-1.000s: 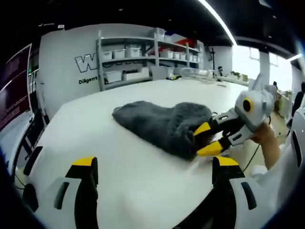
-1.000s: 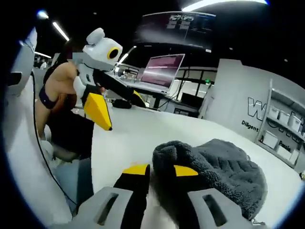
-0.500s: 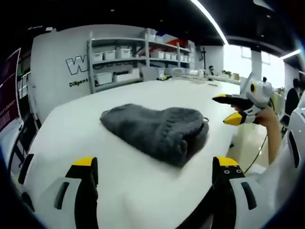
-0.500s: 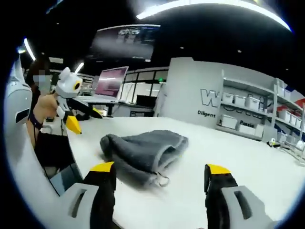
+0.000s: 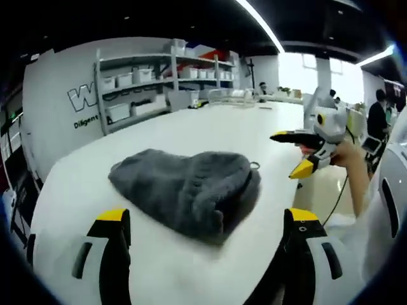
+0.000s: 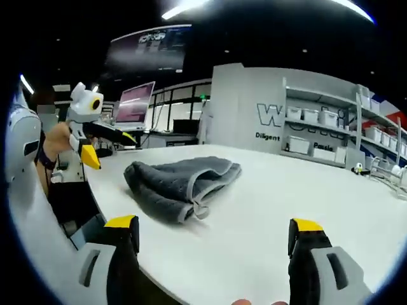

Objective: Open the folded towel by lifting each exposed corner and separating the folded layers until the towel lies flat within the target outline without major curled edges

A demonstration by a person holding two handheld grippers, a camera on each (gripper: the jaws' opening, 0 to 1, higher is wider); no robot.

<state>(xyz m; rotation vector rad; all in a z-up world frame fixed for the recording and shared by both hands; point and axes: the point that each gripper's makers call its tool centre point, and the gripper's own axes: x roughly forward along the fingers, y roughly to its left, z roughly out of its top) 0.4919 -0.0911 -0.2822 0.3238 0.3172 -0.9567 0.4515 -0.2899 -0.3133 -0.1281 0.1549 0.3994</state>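
A dark grey fluffy towel [image 5: 184, 190] lies folded in a rumpled heap on the white table [image 5: 191, 127], its small hanging loop [image 5: 254, 166] at one edge. My left gripper [image 5: 206, 217] stands open just short of the towel, nothing between its jaws. My right gripper [image 5: 294, 152] hovers open to the right of the towel, apart from it. In the right gripper view the towel [image 6: 181, 181] lies ahead and left on the table [image 6: 286, 190]. My right gripper [image 6: 215, 223] is open and wide there. The left gripper [image 6: 108, 147] hangs open beyond the towel's left side.
Shelves with white bins [image 5: 140, 76] stand against the wall past the table's far edge, seen too as shelves [image 6: 331, 121]. A lit screen [image 6: 133, 101] sits on a desk behind. A person's forearm [image 5: 356, 184] holds the right gripper off the table's right edge.
My right gripper let go of the towel's edge, opened and drew back from it. The towel settled on the table, still folded. The left gripper stayed open.
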